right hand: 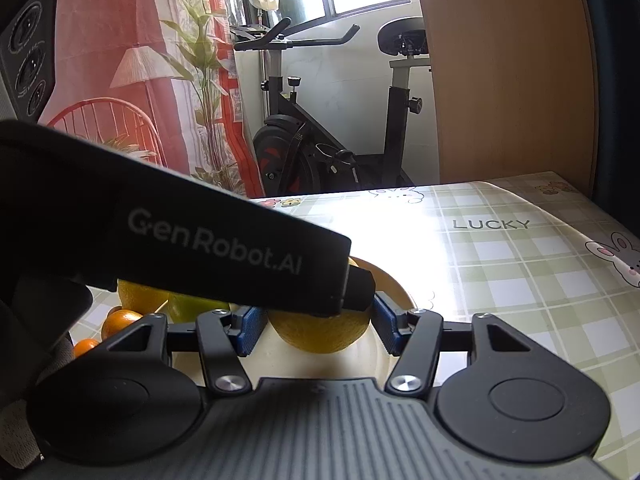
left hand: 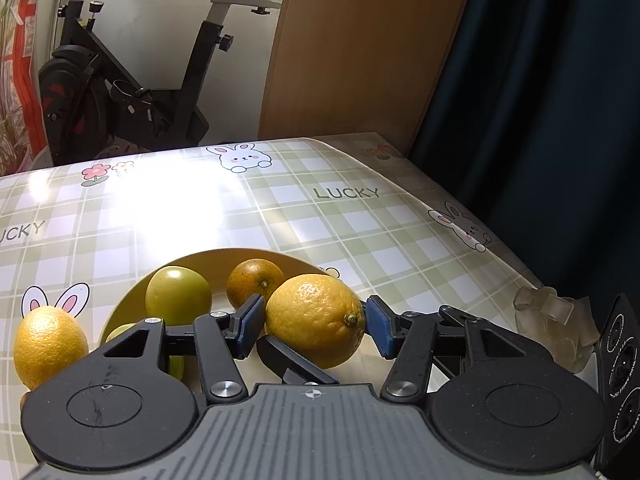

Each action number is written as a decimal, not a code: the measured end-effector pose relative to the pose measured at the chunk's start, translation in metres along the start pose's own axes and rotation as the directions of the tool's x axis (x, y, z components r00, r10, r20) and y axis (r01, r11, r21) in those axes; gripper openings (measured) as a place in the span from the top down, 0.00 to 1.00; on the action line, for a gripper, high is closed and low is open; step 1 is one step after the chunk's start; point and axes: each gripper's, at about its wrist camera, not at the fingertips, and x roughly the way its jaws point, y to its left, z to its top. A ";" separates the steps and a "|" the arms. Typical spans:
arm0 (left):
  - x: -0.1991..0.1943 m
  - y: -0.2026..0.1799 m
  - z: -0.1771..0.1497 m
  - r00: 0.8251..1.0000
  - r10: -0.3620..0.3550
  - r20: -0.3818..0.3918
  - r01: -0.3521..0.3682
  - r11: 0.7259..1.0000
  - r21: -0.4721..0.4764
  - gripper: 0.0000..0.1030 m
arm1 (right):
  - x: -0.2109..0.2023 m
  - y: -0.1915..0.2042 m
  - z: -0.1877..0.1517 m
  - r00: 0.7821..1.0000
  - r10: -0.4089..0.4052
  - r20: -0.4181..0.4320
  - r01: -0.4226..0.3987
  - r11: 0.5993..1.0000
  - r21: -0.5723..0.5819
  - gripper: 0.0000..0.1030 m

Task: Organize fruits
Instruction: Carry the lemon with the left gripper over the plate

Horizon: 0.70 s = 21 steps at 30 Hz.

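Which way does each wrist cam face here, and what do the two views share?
Left wrist: rides the left gripper, looking forward and down at the lemon on the yellow plate; own fingers show.
Right wrist: rides the right gripper, same direction; own fingers and the left gripper's body cross the view.
Shared: lemon, plate, checked tablecloth, exercise bike.

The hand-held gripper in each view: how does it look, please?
Both the left hand-held gripper and the right hand-held gripper have black linkage arms, silver pivot screws, blue ribbed pads and a grey ridged base. One black body reads "GenRobot.AI".

lemons (left hand: 316, 318) 2 | green fruits (left hand: 178, 300) 2 (one half-hidden) | orange (left hand: 252, 282) 1 | plate (left hand: 132, 300) 1
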 end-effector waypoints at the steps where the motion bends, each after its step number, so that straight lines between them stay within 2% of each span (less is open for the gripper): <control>1: 0.001 0.000 0.000 1.000 0.000 0.002 0.000 1.000 -0.003 0.44 | 0.001 0.001 0.001 1.000 -0.006 0.002 0.006 1.000 -0.009 0.43; 6: 0.005 0.003 0.003 1.000 -0.015 -0.001 0.015 0.999 -0.031 0.44 | 0.004 0.003 0.000 1.000 -0.029 0.009 0.029 0.999 -0.016 0.43; 21: 0.013 0.003 0.002 1.000 -0.029 -0.011 0.028 0.999 -0.031 0.45 | 0.014 0.003 0.003 0.996 -0.081 -0.024 0.081 0.997 0.010 0.43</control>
